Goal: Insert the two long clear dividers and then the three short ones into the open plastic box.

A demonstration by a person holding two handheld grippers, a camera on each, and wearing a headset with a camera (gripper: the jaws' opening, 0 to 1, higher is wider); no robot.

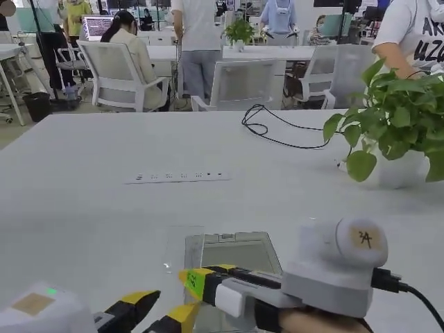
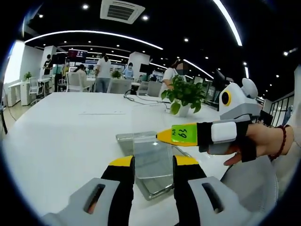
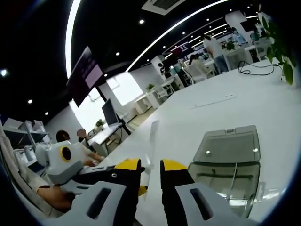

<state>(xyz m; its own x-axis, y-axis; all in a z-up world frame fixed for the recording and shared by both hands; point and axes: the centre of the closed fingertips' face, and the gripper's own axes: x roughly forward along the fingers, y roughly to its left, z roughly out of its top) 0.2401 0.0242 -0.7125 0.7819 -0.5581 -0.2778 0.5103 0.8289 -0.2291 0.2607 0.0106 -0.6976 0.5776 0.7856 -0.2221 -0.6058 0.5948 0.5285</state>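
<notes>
**Q:** What do the right fingers hold?

**A:** The right gripper [image 3: 150, 165] has its fingers drawn almost together on a clear divider [image 3: 153, 136]. In the right gripper view the pane stands edge-on in the narrow gap between them. It rises well past the yellow tips.

**Q:** And the left fingers?

**A:** The left gripper [image 2: 154, 161] has its fingers parted by about the pane's width. In the left gripper view the divider is seen flat-on, upright, just ahead of the tips and spanning the gap between them. Whether either tip touches the pane's side edges cannot be told. The right gripper enters from the right-finger side, and its yellow tip with a green label meets the pane's upper corner.

**Q:** Where is the box?

**A:** The box [image 1: 229, 237] lies open and flat on the white table [image 1: 104, 208]. From the left fingers it is straight ahead, just past the tips, and is partly seen through the pane. From the right fingers it lies off to the right, near but apart from them. Its lid is laid back beyond the tray. In the head view both pairs of fingertips sit just short of the box's near left corner. The right pair points across toward the left pair.
</notes>
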